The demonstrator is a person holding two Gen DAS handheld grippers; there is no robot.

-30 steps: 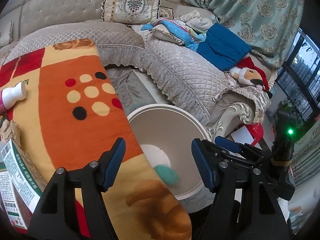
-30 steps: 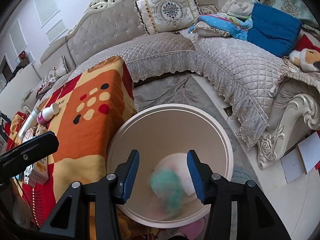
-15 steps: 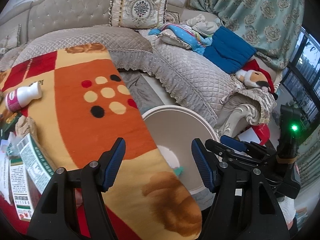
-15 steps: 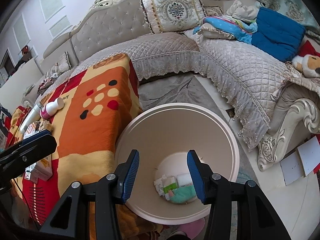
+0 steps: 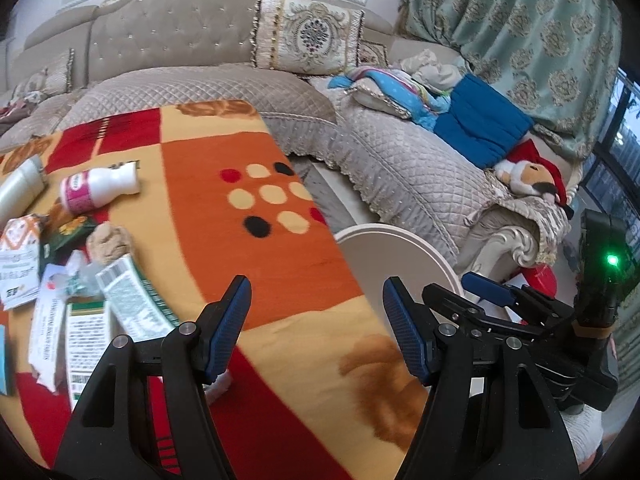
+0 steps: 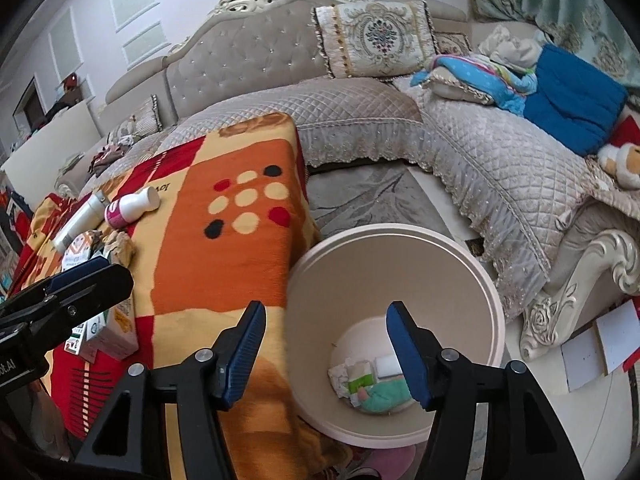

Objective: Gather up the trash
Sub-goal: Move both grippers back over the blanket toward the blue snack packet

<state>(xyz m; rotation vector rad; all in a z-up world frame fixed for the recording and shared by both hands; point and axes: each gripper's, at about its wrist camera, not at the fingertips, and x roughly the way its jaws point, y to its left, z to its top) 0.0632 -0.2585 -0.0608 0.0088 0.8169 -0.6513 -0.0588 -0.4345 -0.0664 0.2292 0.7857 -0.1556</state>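
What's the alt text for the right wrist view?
Open right hand-held gripper hangs empty above a round cream plastic bin holding crumpled green and white trash, beside an orange patterned blanket strewn with a white pink-labelled bottle.

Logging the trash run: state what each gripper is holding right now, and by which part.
Nothing is held. The left gripper stands open over the blanket, and the right gripper, jaws just opened wider, is empty above the bin.

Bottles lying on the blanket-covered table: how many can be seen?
2. A white bottle with a pink label lies on its side on the blanket; a pale grey bottle lies just left of it, partly cut off. Others may be hidden.
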